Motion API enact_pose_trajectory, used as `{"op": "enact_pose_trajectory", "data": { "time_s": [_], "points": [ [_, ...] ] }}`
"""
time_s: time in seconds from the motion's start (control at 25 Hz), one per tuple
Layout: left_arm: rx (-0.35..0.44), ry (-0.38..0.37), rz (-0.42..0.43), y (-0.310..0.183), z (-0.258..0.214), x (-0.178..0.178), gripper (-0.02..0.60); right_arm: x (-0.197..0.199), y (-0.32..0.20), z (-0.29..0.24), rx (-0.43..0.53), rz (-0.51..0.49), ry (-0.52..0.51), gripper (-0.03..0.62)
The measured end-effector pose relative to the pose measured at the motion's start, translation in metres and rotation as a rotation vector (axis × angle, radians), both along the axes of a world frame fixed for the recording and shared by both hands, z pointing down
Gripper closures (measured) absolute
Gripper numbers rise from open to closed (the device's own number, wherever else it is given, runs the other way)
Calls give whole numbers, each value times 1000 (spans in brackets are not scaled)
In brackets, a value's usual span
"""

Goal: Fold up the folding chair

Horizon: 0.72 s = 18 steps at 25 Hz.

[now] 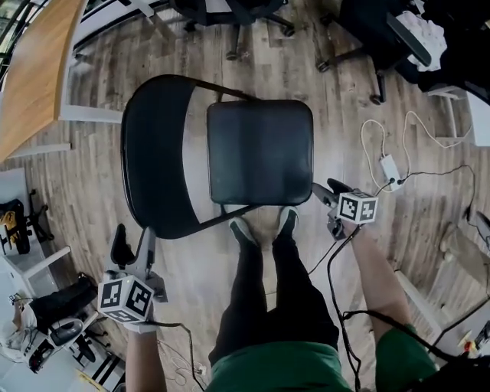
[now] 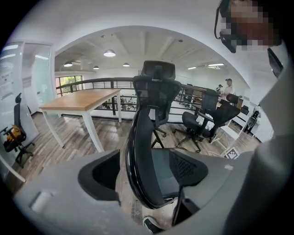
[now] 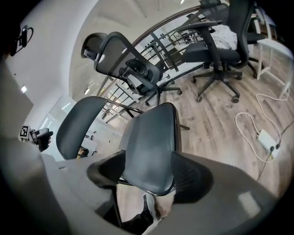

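Note:
The black folding chair stands unfolded on the wood floor, its seat [image 1: 260, 149] in the middle and its curved backrest [image 1: 153, 153] to the left. My left gripper [image 1: 134, 239] is open just below the backrest's near end. In the left gripper view the backrest's edge [image 2: 138, 156] stands in line with the gap of the left gripper [image 2: 144, 176], with no pad pressing on it. My right gripper [image 1: 328, 190] is open at the seat's near right corner. The right gripper view shows the seat [image 3: 151, 142] just beyond the spread right gripper [image 3: 147, 176], with the backrest [image 3: 80, 124] further left.
The person's two shoes [image 1: 264, 226] stand against the seat's near edge. A wooden table [image 1: 34, 69] is at the far left. Office chairs [image 1: 237, 15] stand along the far side. A white power strip [image 1: 389, 168] with cables lies on the floor at the right.

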<state>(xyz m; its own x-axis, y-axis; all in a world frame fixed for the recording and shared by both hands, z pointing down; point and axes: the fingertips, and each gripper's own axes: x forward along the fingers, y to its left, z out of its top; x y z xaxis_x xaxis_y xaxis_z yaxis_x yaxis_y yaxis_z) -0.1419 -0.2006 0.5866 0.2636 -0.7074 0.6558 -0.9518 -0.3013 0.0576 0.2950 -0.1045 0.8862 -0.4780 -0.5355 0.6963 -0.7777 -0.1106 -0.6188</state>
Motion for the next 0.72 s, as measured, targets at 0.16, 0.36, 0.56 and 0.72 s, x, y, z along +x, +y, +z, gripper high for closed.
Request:
{"op": "enact_pose_trajectory", "data": {
  "time_s": [0.16, 0.36, 0.56, 0.72],
  "points": [
    [-75, 55, -26, -2, 28, -3, 231, -5, -10, 40, -35, -30, 14, 260],
    [-110, 116, -51, -6, 48, 2, 224, 9, -18, 84, -78, -22, 36, 259],
    [-120, 124, -53, -8, 56, 3, 225, -4, -17, 116, -90, -55, -39, 197],
    [-65, 83, -35, -15, 51, 3, 244, -12, -17, 141, -115, -44, -105, 186]
  ]
}}
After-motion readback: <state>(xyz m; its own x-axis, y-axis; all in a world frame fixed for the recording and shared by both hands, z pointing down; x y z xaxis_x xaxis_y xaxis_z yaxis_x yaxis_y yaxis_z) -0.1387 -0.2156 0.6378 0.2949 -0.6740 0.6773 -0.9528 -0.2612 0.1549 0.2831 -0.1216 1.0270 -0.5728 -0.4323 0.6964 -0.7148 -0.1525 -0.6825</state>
